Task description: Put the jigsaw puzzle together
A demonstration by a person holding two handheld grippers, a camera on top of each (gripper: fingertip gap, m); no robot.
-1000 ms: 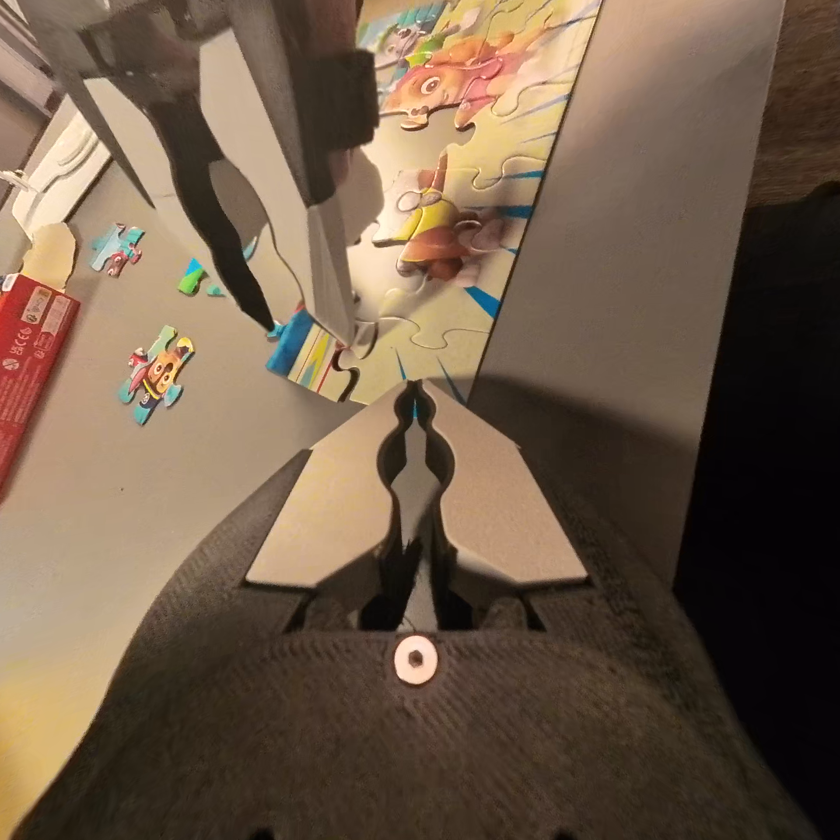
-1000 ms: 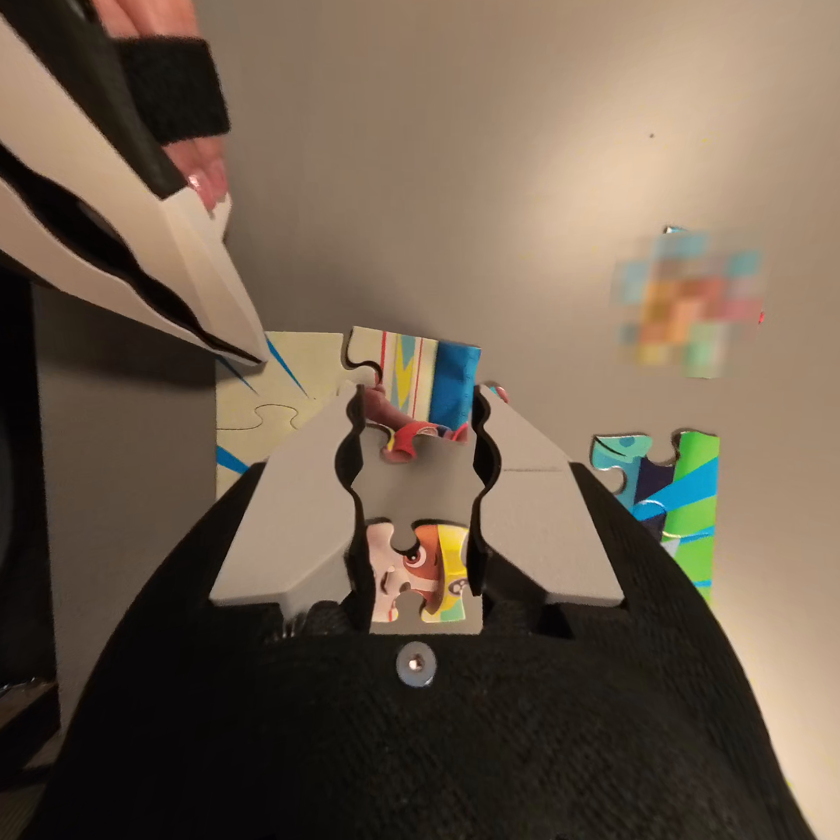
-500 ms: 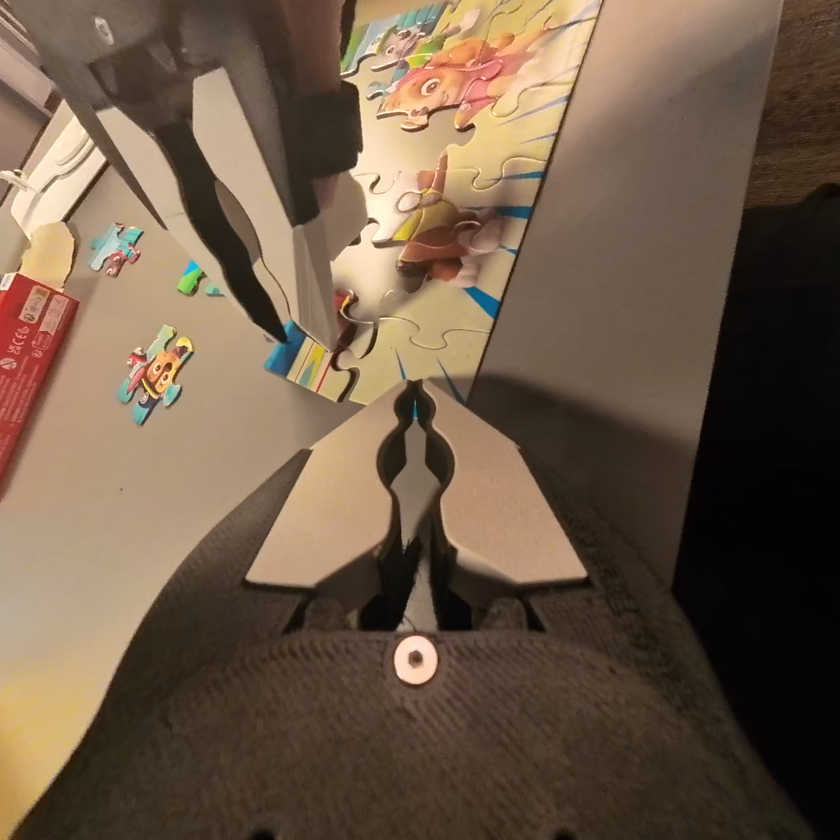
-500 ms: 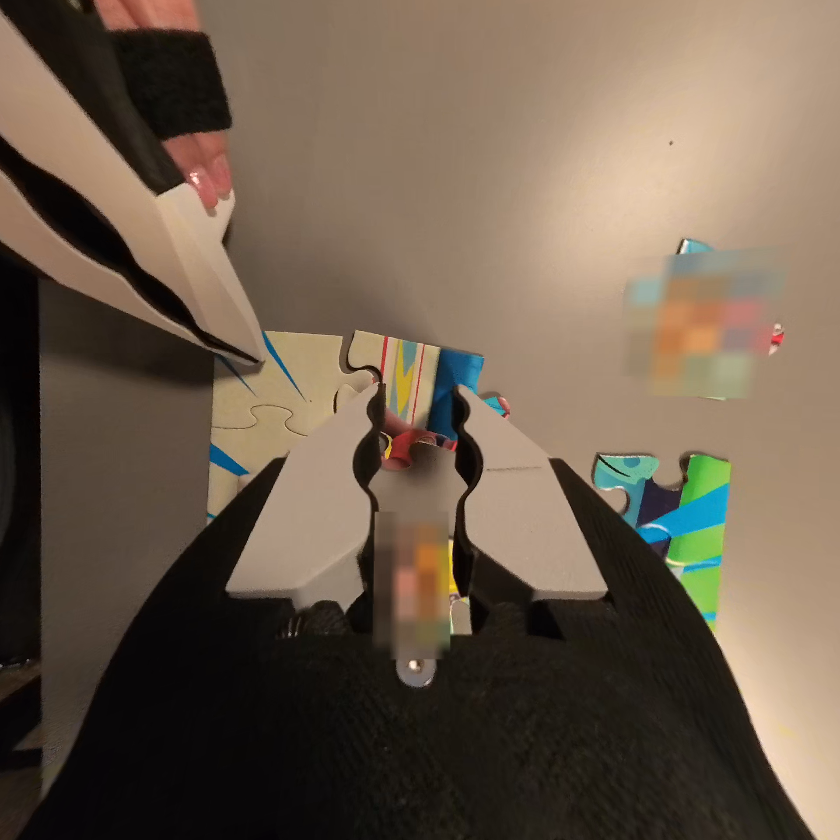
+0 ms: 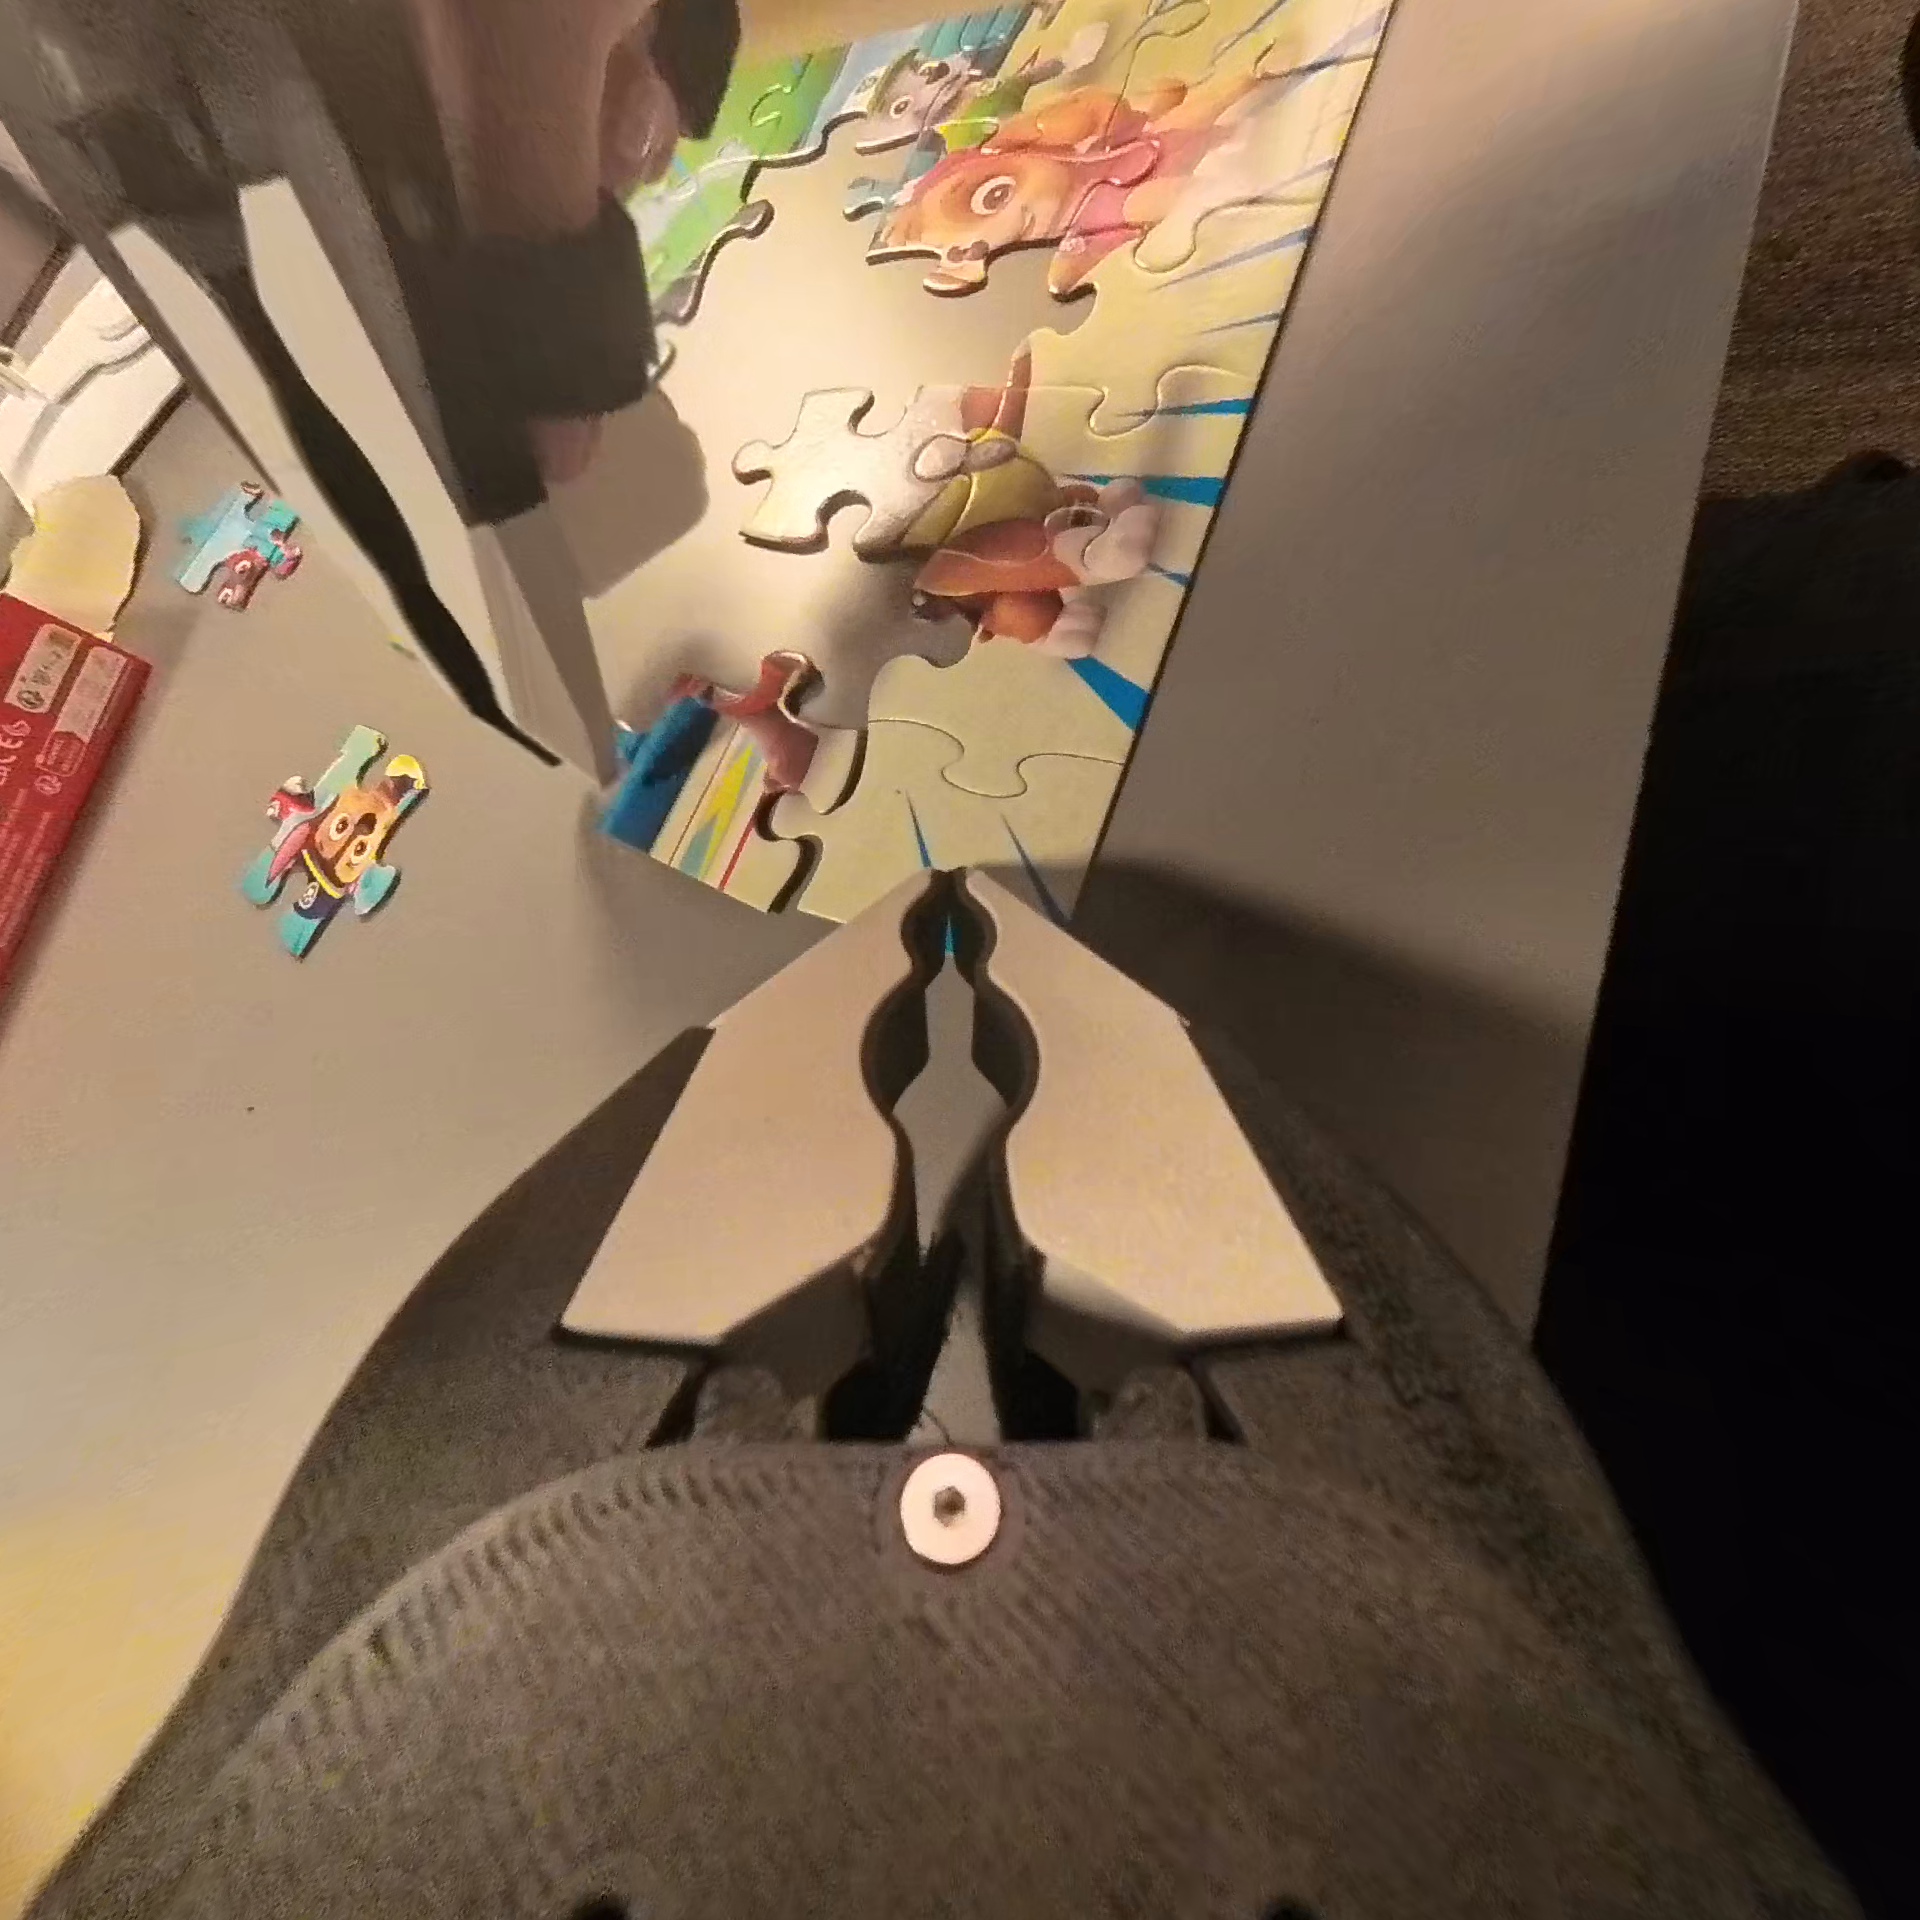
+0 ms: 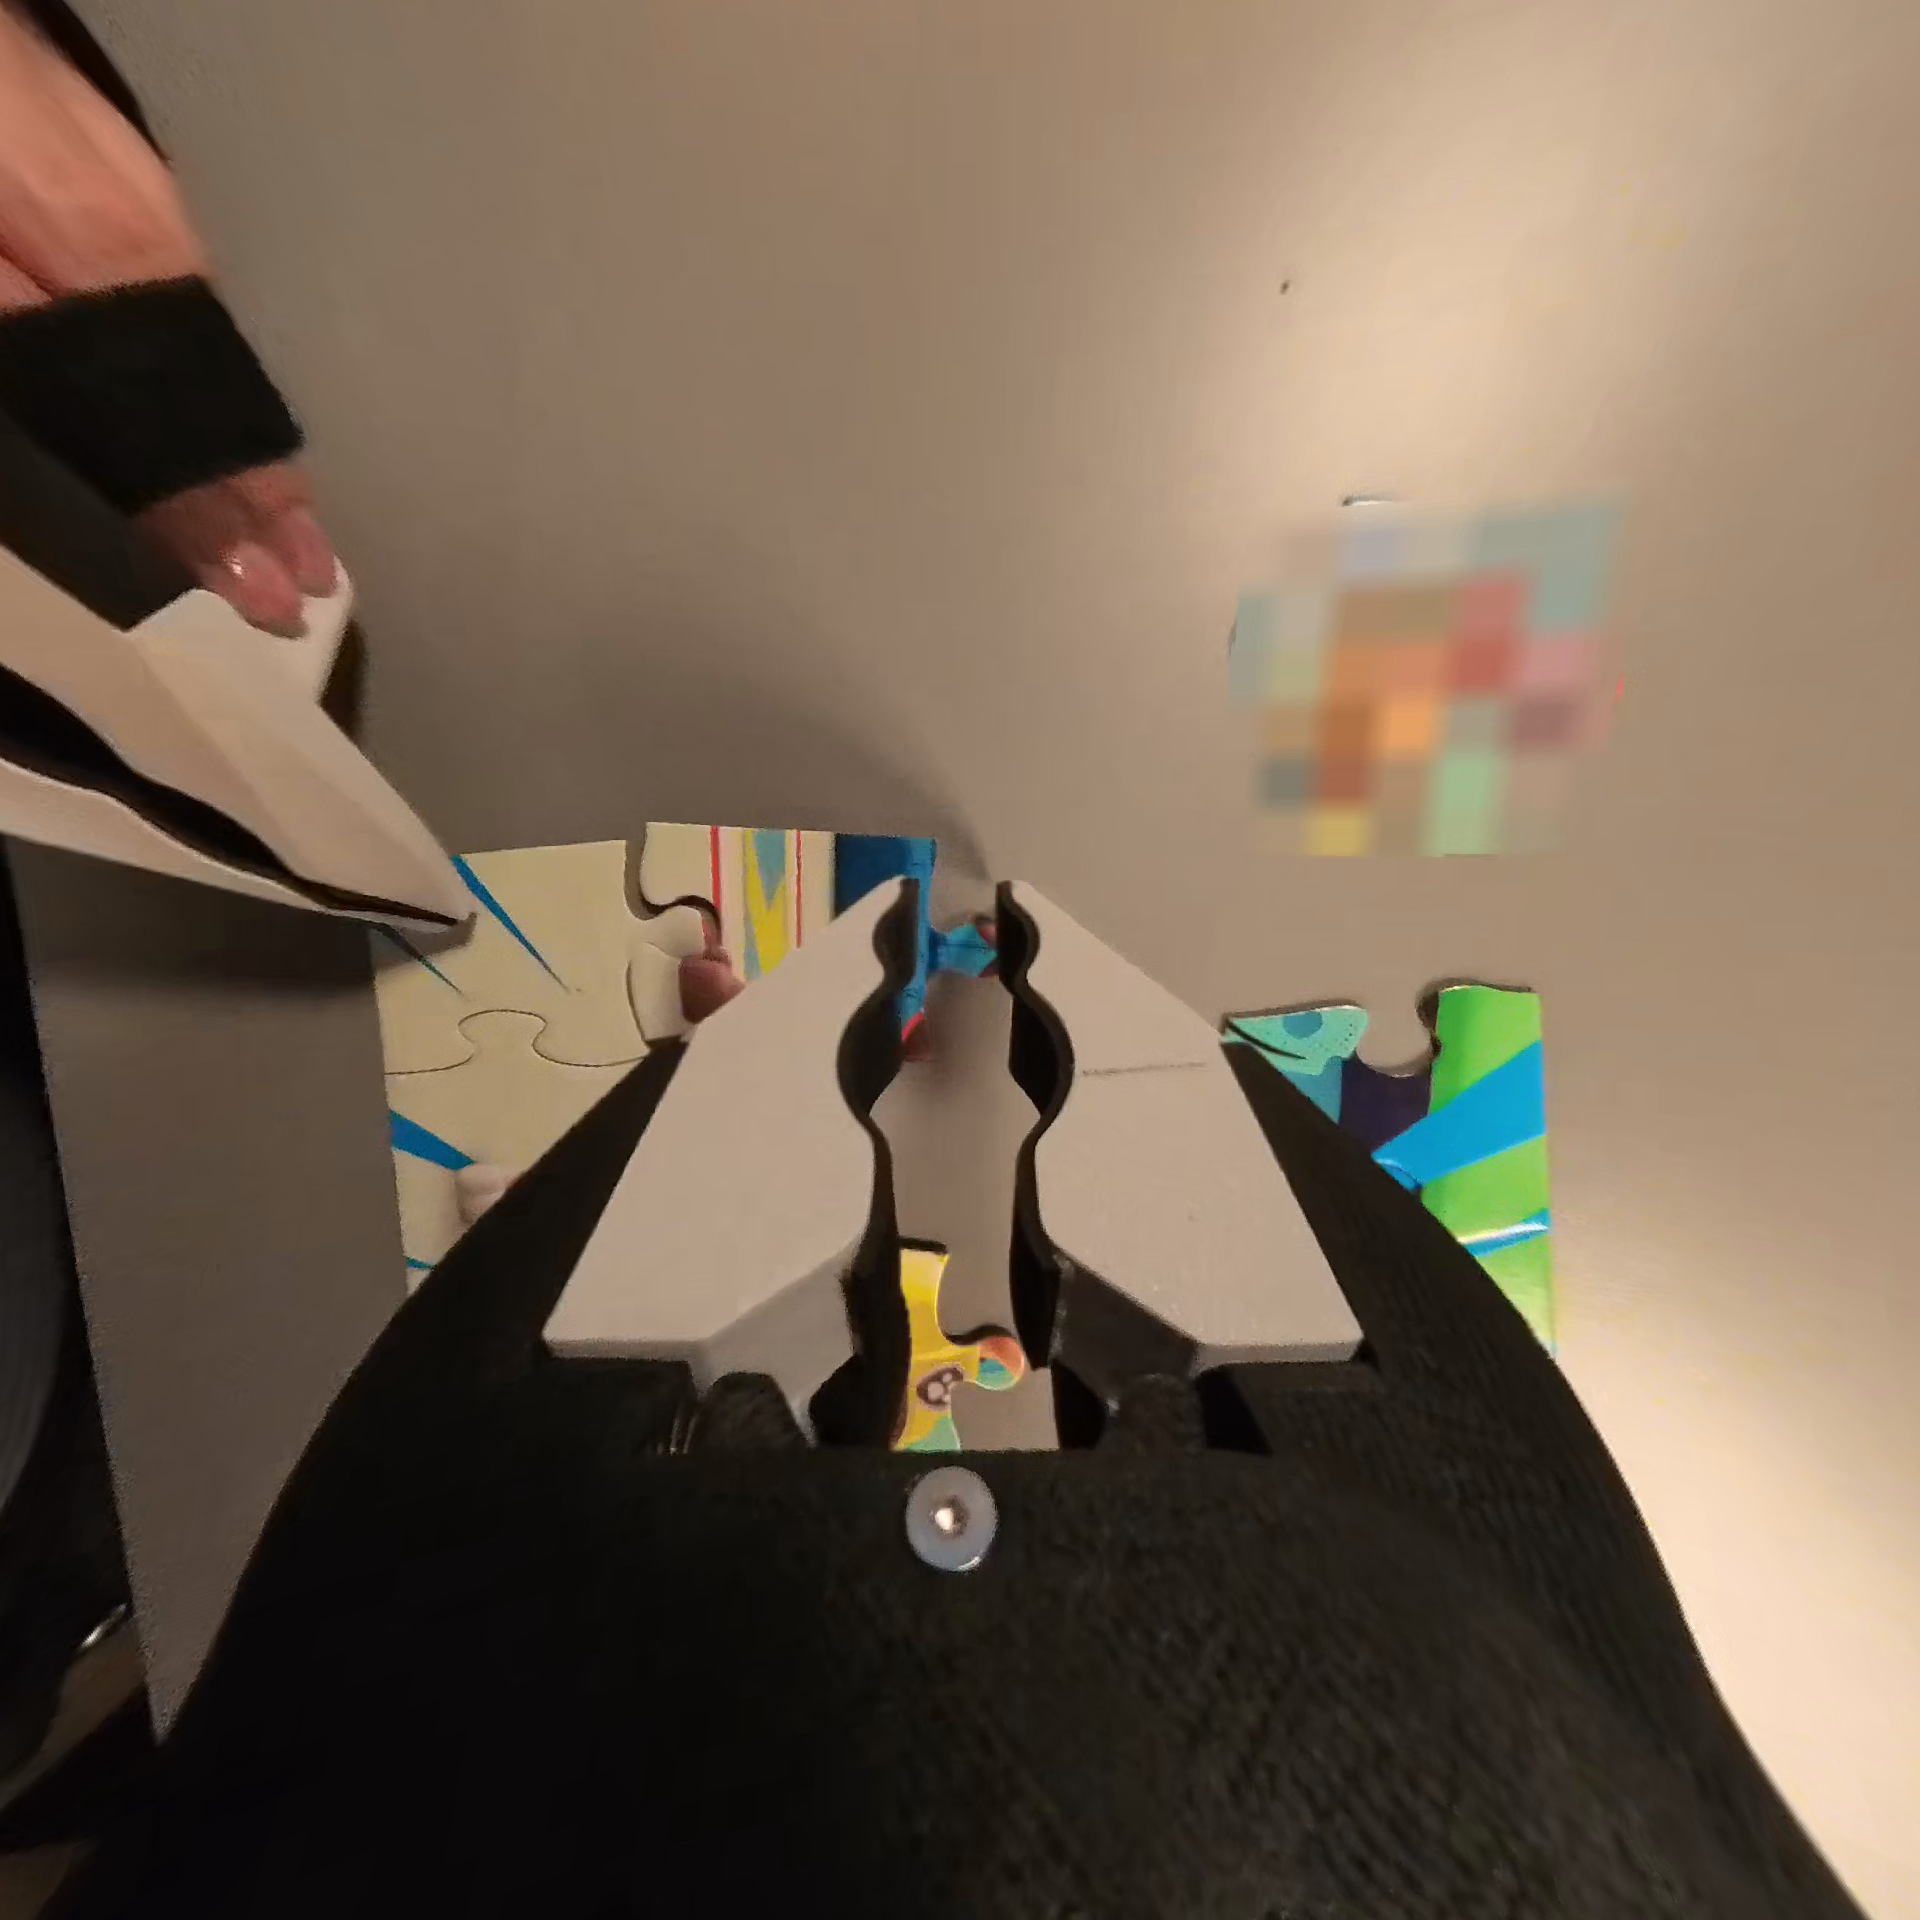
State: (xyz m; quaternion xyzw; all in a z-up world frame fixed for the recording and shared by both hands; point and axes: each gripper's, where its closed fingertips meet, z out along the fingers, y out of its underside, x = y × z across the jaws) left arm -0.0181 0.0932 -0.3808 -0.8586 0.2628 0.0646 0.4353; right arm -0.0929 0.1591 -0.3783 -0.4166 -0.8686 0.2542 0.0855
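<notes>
Right at my left tongs (image 5: 948, 878), the two tips are pressed together with nothing between them, and they sit at the near corner of the assembled puzzle (image 5: 1039, 790), over its pale yellow part with thin blue streaks. Just beyond that, my right tongs (image 6: 956, 894) are nearly together. The blue knob of the blue-edged piece (image 6: 769, 883) fills the narrow slot between the fingertips (image 6: 873, 914), and both pads look to be touching it, though the picture is blurred there. That piece lies flat on the grey table (image 5: 312, 1143), at the left end of the puzzle's near edge, and its tab is against the neighbouring pale piece but not fully seated. Lower down, between the roots of my right fingers, a yellow piece (image 6: 935, 1351) shows on the table. To the right of my right tongs lies a green and blue piece (image 6: 1475, 1122), close by but apart. Farther left on the table is a loose piece with an orange cartoon pup (image 5: 332, 842). Beyond it are a red box (image 5: 52, 769) and a small teal piece (image 5: 239, 545). Farthest off, the puzzle runs on along the table edge, with open gaps in it.
</notes>
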